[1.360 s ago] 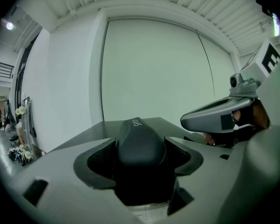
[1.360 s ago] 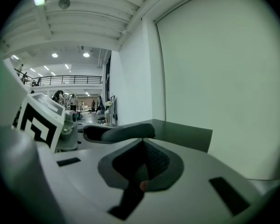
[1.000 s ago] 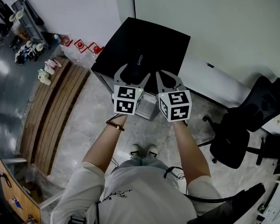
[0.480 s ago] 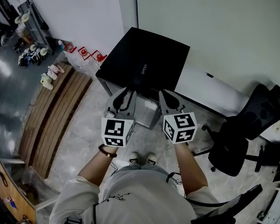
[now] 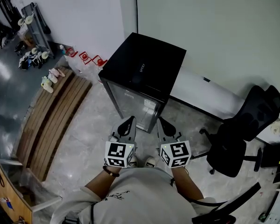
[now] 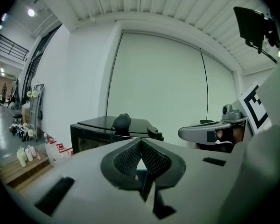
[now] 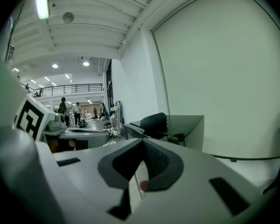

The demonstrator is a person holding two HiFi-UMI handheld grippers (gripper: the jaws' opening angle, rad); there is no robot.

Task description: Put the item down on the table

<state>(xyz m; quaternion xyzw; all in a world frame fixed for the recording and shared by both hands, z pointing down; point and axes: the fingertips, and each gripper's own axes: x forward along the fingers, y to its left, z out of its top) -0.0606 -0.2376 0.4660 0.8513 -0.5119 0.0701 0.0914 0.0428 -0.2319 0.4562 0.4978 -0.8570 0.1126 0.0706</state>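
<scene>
A dark item [image 5: 141, 70] with white print lies on top of the black table [image 5: 130, 62], apart from both grippers. In the left gripper view the item [image 6: 122, 121] shows as a dark lump on the table top, and it shows again in the right gripper view [image 7: 153, 122]. My left gripper [image 5: 129, 122] is held low, close to my body, with its pads [image 6: 130, 157] pressed together and nothing between them. My right gripper [image 5: 161, 124] hangs beside it, its pads [image 7: 161, 162] also together and empty.
A black office chair [image 5: 242, 125] stands at the right, with a white low cabinet [image 5: 205, 90] behind the table. Wooden boards [image 5: 51, 111] lie on the floor at the left, beside a rack [image 5: 32, 22] with shoes and bottles. People [image 7: 63, 107] stand far off.
Both grippers have pulled back from the black table toward my body. The left jaws, wide apart a second ago, have come together; the right jaws have also come together.
</scene>
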